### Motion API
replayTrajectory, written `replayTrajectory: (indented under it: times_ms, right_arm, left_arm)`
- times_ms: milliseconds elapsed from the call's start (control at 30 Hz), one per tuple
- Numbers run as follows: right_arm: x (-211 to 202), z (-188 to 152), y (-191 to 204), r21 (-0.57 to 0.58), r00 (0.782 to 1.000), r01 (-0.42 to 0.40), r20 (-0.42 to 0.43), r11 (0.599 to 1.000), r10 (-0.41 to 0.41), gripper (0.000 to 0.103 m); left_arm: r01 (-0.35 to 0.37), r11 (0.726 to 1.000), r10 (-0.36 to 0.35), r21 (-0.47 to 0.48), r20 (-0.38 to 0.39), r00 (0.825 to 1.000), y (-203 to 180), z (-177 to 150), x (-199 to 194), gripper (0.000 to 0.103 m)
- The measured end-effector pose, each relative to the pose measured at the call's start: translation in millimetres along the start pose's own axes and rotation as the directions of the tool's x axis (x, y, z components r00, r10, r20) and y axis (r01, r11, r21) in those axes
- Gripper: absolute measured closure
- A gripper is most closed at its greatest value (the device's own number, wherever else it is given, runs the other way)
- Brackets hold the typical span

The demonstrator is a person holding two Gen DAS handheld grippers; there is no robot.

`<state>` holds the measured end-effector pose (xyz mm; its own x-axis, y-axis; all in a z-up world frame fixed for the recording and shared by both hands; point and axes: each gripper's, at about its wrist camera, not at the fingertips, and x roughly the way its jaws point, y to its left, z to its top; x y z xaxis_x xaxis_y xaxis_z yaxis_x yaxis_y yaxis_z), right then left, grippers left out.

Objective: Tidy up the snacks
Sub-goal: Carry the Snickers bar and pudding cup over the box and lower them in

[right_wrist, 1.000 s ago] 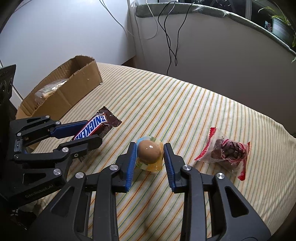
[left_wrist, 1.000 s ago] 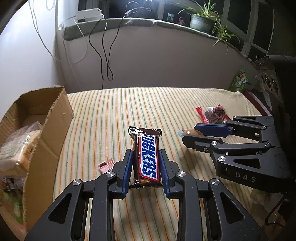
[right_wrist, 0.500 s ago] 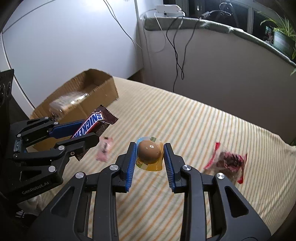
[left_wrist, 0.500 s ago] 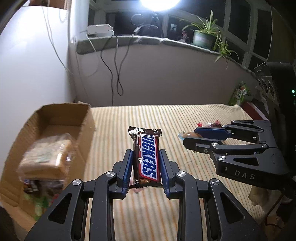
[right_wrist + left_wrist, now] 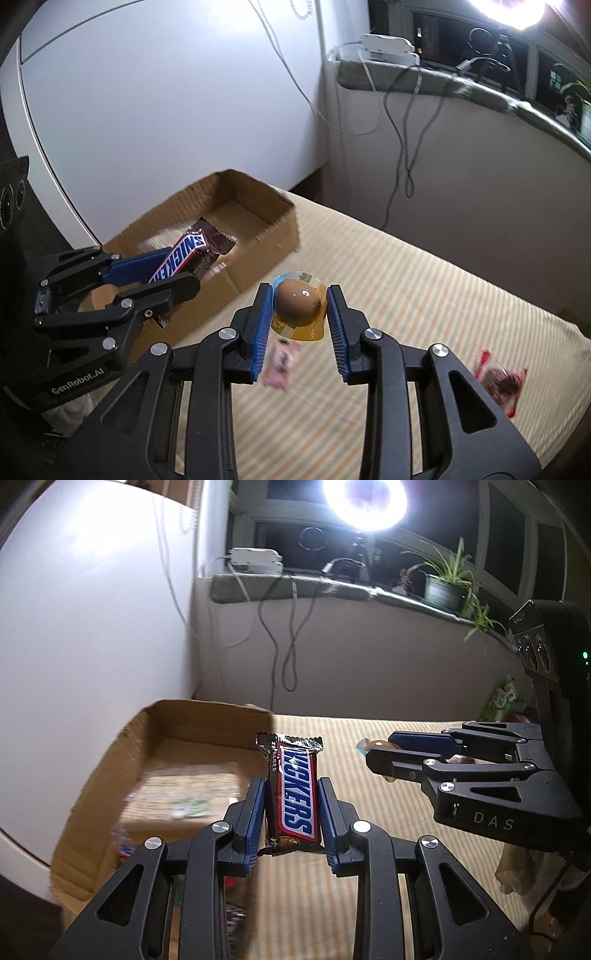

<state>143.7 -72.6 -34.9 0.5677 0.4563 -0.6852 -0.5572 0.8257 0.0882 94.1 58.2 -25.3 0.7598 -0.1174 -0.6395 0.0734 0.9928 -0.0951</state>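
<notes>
1. Your left claw [image 5: 291,805] is clamped on a Snickers bar [image 5: 293,794], held upright in the air just above the near edge of the cardboard box [image 5: 110,775]; from the right wrist view the bar [image 5: 188,254] hangs over the box's open top [image 5: 258,221].
2. Your right claw [image 5: 300,314] is clamped on a small clear cup holding a round brown treat [image 5: 297,301], carried above the striped cloth of the worktop [image 5: 424,295], beside the box and not yet over it.
3. Progress, as a judgement: the box already holds some packaged snacks [image 5: 184,790], blurred in this shot, so part of the sorting looks done; two items are in transit and neither is released.
4. Still lying on the worktop are a pink wrapped sweet [image 5: 279,363] just below your right claw and a red-edged packet of dark pieces [image 5: 500,384] far off to the right. A green packet [image 5: 504,698] sits at the far edge near the wall; whether it belongs to the job cannot be told.
5. Legible writing: the bar's wrapper reads "SNICKERS", partly hidden by the fingers; the body of the right claw, seen from the left wrist, shows "DAS"; the left claw's body reads "GenRobot.AI". The cup's label is too small to read.
</notes>
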Motion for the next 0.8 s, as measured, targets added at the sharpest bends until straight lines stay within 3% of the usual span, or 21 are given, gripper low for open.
replayTrajectory:
  times_ms: [433, 800]
  right_arm:
    - [40.9, 39.6, 45.8, -0.049, 0.998, -0.067, -0.005, 0.997, 0.067, 0.072]
    - [77.0, 56.6, 61.9, -0.07, 0.995, -0.091, -0.041, 0.993, 0.089, 0.072]
  left_arm:
    - [-0.063, 0.995, 0.063, -0.075, -0.002, 0.998, 55.6, -0.4, -2.8, 0.076]
    - [-0.086, 0.991, 0.085, -0.1, -0.01, 0.996, 77.5, -0.8, -1.6, 0.076]
